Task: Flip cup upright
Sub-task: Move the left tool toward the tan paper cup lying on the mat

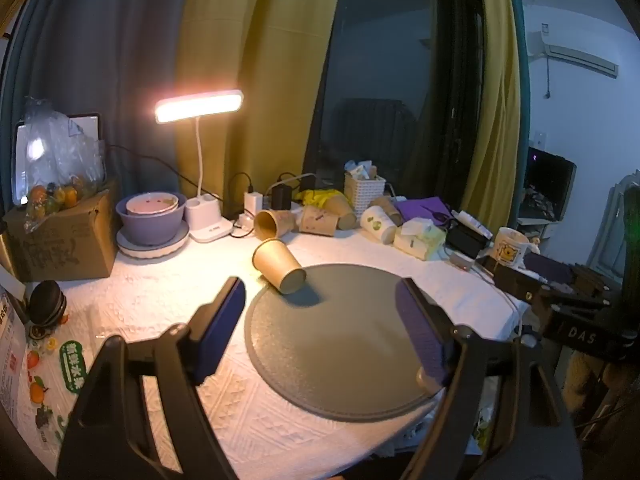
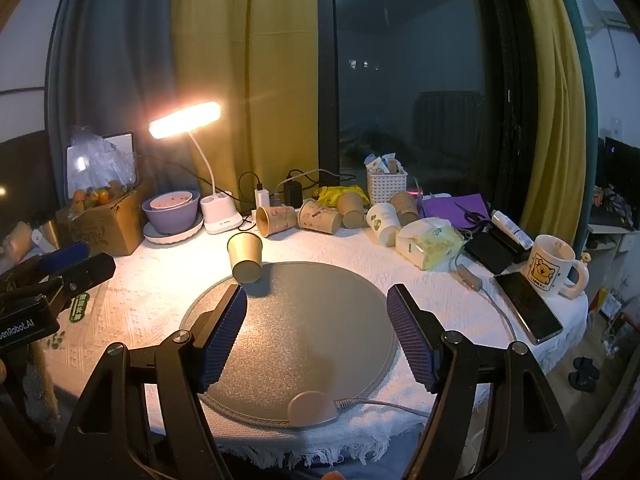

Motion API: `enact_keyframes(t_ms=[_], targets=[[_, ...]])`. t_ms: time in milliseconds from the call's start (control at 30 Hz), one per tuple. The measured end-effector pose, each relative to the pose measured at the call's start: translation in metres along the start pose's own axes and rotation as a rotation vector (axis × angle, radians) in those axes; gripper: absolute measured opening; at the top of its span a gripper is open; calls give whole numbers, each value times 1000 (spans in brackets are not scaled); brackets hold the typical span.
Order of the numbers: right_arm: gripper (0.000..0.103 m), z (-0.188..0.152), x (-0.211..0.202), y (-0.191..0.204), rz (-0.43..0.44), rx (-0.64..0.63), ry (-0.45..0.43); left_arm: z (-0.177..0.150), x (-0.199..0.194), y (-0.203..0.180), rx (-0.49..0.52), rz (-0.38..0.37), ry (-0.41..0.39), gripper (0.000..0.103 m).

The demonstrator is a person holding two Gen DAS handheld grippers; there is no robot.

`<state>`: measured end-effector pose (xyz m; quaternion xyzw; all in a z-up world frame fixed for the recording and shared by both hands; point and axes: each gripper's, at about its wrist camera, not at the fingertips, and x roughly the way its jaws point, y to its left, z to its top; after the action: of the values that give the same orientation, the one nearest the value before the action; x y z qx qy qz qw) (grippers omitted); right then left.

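- Left claw (image 1: 320,304) spread wide, holding nothing, hovering above the near part of the round grey mat (image 1: 344,344); right claw (image 2: 316,308) likewise wide and empty over the same mat.
- Just ahead of both claws: brown paper cup (image 1: 279,266) lying on its side at the far-left rim of the mat, base toward the claws, mouth pointing away toward the lamp.
- Likely to crush if squeezed hard: thin paper wall, no contents seen.
- Likely to roll leftward off the mat onto the white cloth of the table (image 1: 168,292) if nudged by one finger before both close.
- Possible slip during the turn if gripped near the tapered base rather than mid-body.
- Further ahead: row of fallen paper cups (image 1: 316,220) and a white desk lamp (image 1: 200,108); risk of knocking or grabbing a wrong cup on overshoot.
- Ahead and right of the right claw: phone (image 2: 528,306) and mug (image 2: 554,266), exposed to a wide swing.
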<state>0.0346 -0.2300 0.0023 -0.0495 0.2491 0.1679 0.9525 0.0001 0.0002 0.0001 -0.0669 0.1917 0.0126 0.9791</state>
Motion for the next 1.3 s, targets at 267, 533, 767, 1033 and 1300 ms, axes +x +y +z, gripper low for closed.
enact_keyframes(t_ms=[267, 533, 767, 1033, 1300], targets=[[76, 1, -1, 0, 0, -1, 0, 1, 0, 0, 0, 0, 2, 78], [76, 2, -3, 2, 4, -7, -1, 1, 0, -1, 1, 1, 1, 78], [76, 6, -5, 5, 10, -15, 1, 1, 0, -1, 2, 2, 1, 78], [76, 5, -5, 4, 12, -22, -5, 1, -1, -1, -5, -6, -9, 78], [76, 5, -5, 3, 13, -22, -6, 1, -1, -1, -12, -9, -11, 78]])
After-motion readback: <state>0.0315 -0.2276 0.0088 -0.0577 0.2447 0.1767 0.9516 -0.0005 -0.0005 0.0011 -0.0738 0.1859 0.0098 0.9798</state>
